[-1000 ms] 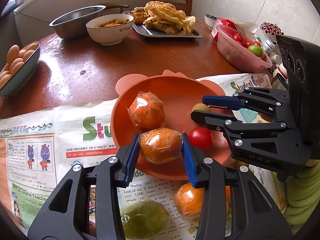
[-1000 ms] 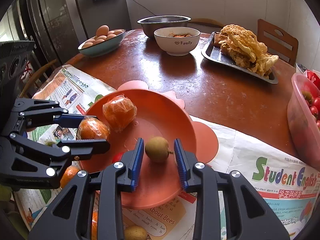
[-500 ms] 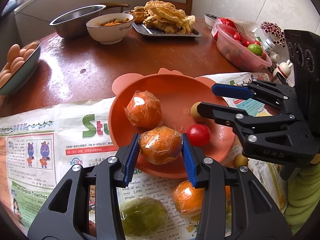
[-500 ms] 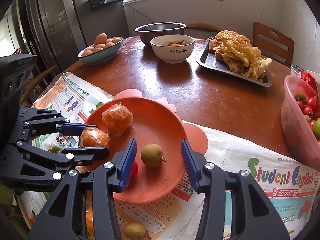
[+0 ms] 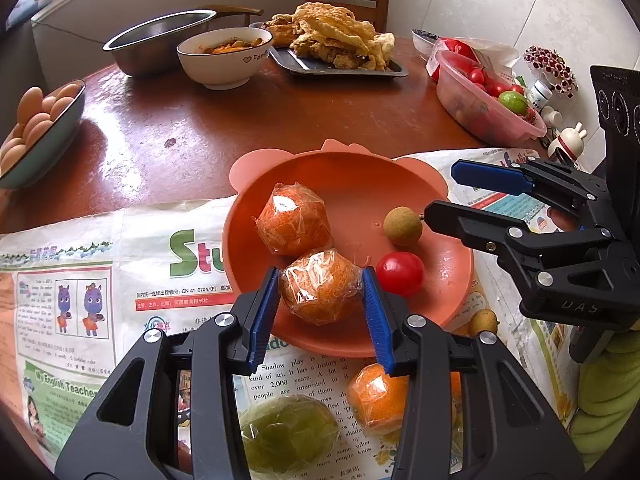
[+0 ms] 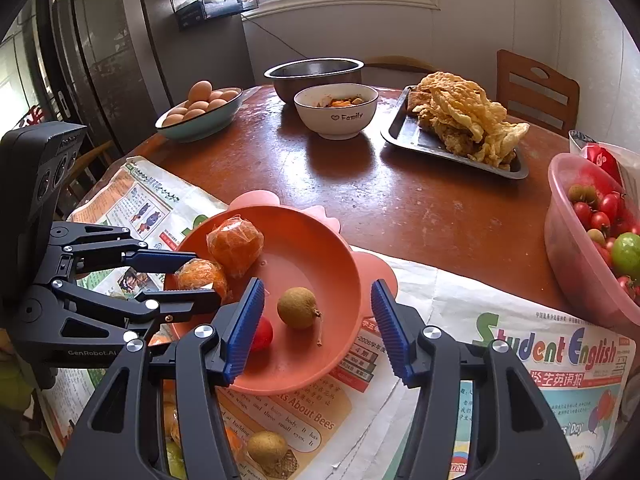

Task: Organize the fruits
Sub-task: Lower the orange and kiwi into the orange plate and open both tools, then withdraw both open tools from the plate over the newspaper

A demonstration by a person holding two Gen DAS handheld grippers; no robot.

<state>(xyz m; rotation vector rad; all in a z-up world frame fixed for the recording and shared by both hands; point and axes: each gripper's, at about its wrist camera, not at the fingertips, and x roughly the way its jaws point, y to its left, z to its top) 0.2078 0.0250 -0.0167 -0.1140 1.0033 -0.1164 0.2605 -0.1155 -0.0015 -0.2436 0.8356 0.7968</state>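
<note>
Orange fruit in clear wrap (image 5: 320, 292) sits clamped between the blue pads of the left gripper (image 5: 322, 312), at the near rim of the salmon plate (image 5: 360, 184). A second wrapped orange (image 5: 294, 220), a brown longan (image 5: 403, 226) and a cherry tomato (image 5: 400, 274) also lie in the plate. On the newspaper (image 5: 100, 280) in front of the plate rest another wrapped orange (image 5: 378, 396) and a wrapped green fruit (image 5: 288, 432).

From the right wrist view, the right gripper (image 6: 316, 324) has its jaws spread wide and empty, either side of the longan (image 6: 298, 307) without touching it. The left gripper (image 6: 200, 280) shows at left, closed on its orange (image 6: 200, 274). A pink tub of tomatoes (image 6: 568, 248) stands on the table (image 6: 400, 200) to the right.
</note>
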